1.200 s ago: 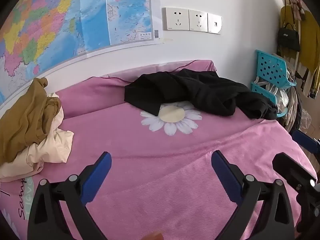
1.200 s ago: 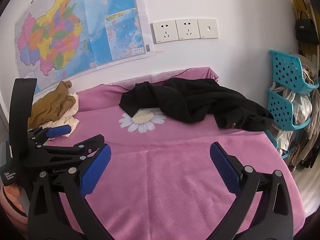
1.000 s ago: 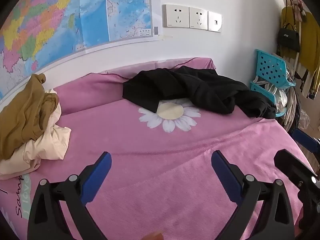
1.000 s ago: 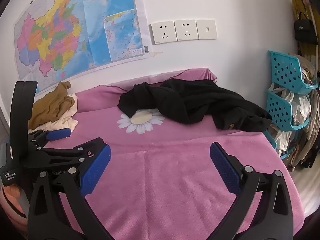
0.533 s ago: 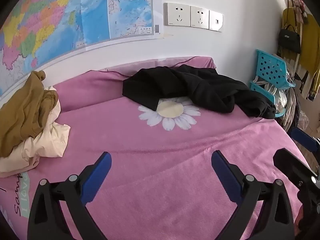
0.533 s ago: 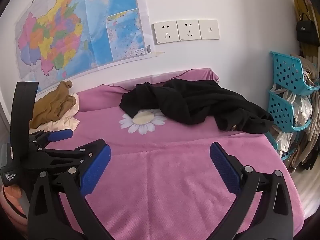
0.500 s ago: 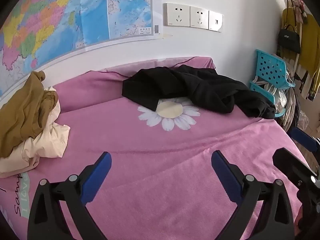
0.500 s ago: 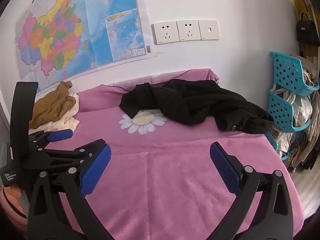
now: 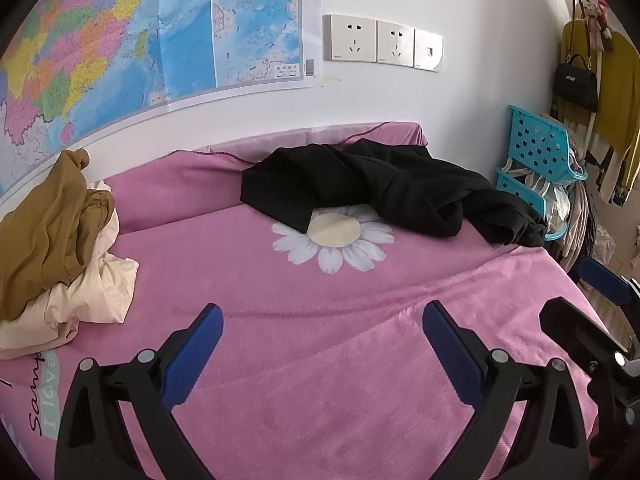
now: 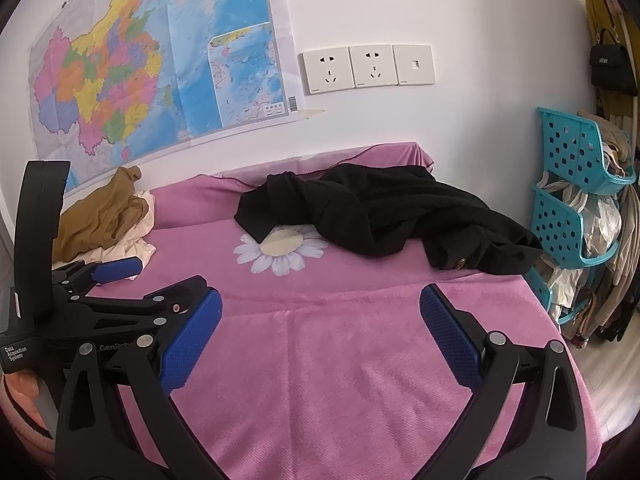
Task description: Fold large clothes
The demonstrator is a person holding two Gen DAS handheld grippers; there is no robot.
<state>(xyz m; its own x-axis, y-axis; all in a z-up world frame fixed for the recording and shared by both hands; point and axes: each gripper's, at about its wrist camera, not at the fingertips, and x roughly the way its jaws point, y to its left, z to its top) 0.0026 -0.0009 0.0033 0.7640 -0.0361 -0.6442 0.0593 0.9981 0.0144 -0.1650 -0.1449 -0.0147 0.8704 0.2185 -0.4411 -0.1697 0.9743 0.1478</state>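
Both tongs spread wide, empty: left gripper (image 9: 322, 334), right gripper (image 10: 320, 312) hovering over pink bedspread (image 9: 320, 380). Little changed over last second. Black garment (image 9: 384, 188) crumpled beyond daisy print (image 9: 334, 236), untouched; folding not begun.

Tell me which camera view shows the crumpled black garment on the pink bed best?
The right wrist view shows the crumpled black garment best: all of it is in frame, including its right end with a small gold button. The left wrist view shows the same garment nearer the right side, with its right end bunched and no button visible.
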